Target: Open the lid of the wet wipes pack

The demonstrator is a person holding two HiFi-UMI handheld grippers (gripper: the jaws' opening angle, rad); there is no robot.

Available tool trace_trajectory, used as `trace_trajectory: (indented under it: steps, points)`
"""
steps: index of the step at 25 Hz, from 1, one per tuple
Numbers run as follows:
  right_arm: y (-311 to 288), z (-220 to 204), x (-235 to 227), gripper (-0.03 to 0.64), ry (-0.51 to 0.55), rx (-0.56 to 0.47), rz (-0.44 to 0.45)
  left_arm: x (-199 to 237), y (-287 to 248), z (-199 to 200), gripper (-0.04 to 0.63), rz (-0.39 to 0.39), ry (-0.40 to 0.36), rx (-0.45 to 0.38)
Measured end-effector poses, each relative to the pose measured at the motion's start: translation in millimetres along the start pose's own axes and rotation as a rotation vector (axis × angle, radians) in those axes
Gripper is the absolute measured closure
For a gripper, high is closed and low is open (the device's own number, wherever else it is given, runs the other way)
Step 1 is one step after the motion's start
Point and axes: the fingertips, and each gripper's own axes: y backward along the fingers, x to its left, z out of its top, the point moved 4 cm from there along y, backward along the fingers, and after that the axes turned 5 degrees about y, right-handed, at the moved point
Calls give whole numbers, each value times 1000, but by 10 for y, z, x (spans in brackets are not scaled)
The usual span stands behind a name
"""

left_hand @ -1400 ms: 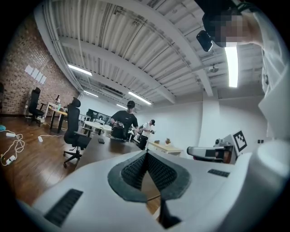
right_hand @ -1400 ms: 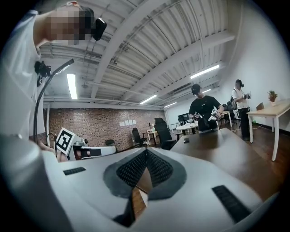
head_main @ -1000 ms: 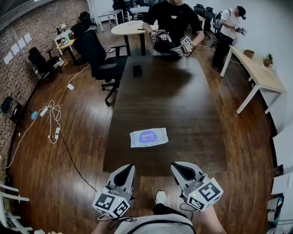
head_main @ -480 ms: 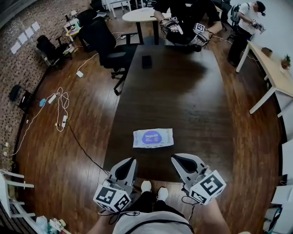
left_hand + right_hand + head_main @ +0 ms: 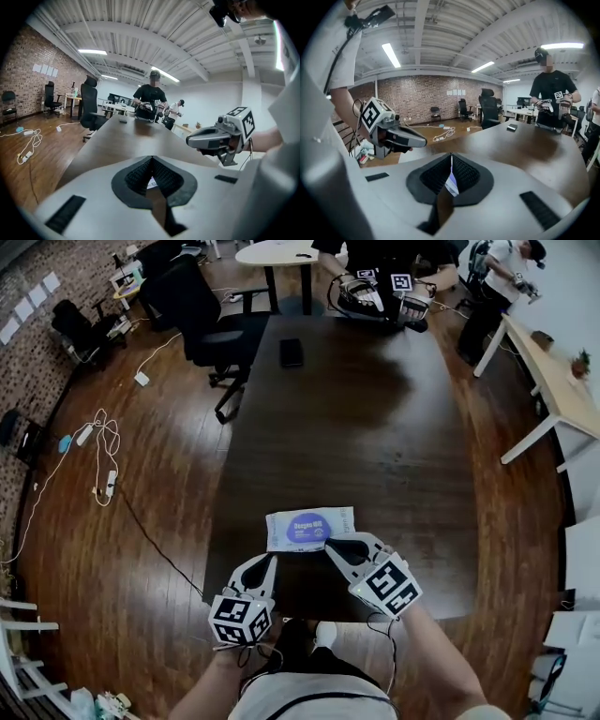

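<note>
A white wet wipes pack point(image 5: 309, 528) with a purple oval lid lies flat on a long dark table point(image 5: 375, 427), close to the edge nearest the person. The right gripper point(image 5: 330, 545) has its jaws closed on nothing, and its tip is over the pack's near right edge, though contact cannot be told. The left gripper point(image 5: 265, 562), also closed and empty, sits just beside the pack's near left corner.

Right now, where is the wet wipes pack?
Head view: the wet wipes pack lies by the table's near edge, just beyond the left gripper and right gripper.
</note>
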Motion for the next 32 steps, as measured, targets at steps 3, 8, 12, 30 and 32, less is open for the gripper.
trace_trajectory:
  steps: [3, 8, 12, 30, 32]
  points:
    - [-356, -216, -15, 608, 77, 126, 51, 162, -293, -190, 594, 2, 6, 57]
    - [-696, -466, -56, 499, 242, 316, 116, 297, -628, -438, 594, 6, 48, 167]
    - [-900, -603, -97, 417, 348, 412, 148, 396, -756, -554, 594, 2, 63, 231]
    - [-1339, -853, -206, 328, 459, 582, 287, 503, -965, -657, 594, -28, 105, 311]
    - [-1344, -862, -227, 329, 424, 580, 309, 503, -981, -664, 594, -30, 100, 321]
